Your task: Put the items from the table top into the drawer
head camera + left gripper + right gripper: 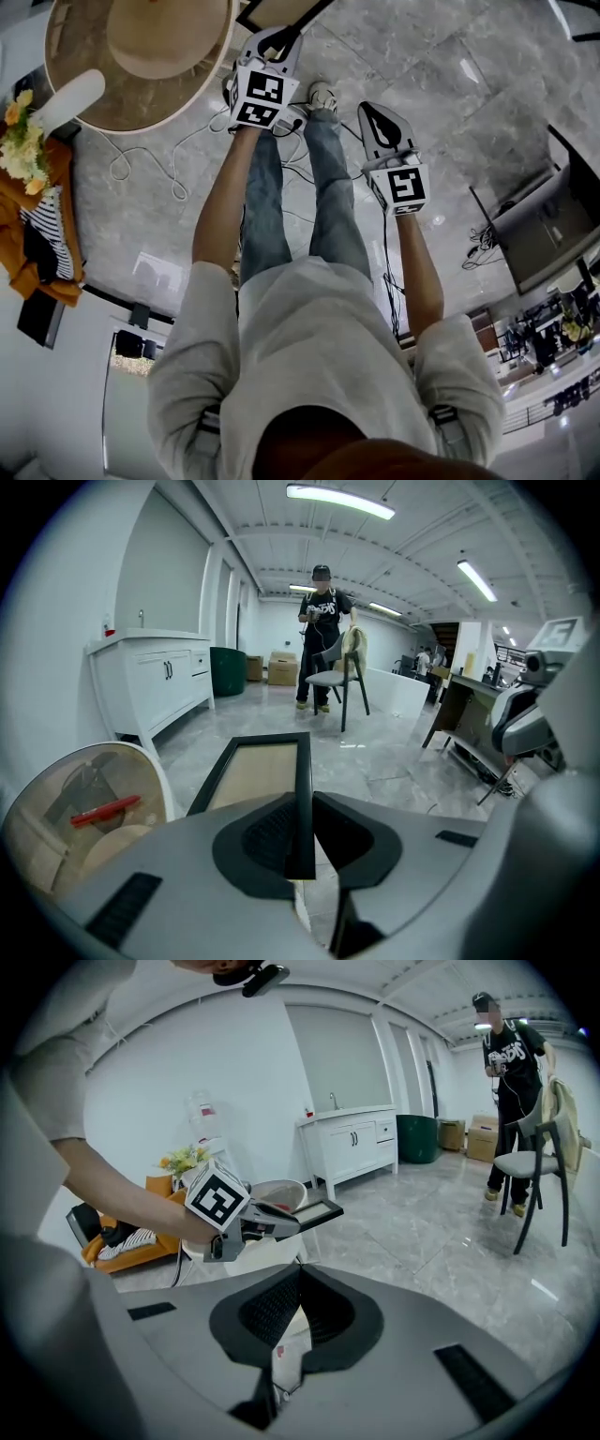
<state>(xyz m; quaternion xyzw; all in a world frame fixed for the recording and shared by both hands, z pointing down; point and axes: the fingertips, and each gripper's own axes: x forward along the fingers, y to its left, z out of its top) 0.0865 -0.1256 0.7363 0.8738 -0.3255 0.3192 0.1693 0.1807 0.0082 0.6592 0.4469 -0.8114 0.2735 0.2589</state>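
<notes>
My left gripper is shut on the side bar of a black picture frame with a tan panel, and the frame juts out ahead of the jaws. The head view shows this gripper near the rim of the round table, with the frame running off the top edge. A red item lies on the table's tan top. My right gripper is shut with nothing in it; it hangs over the floor to the right of my legs. From its view I see the left gripper carrying the frame. No drawer shows.
A straw hat, a white cylinder and flowers are at the table. An orange seat is at the left. Cables lie on the marble floor. A white cabinet lines the wall; a person stands by a chair.
</notes>
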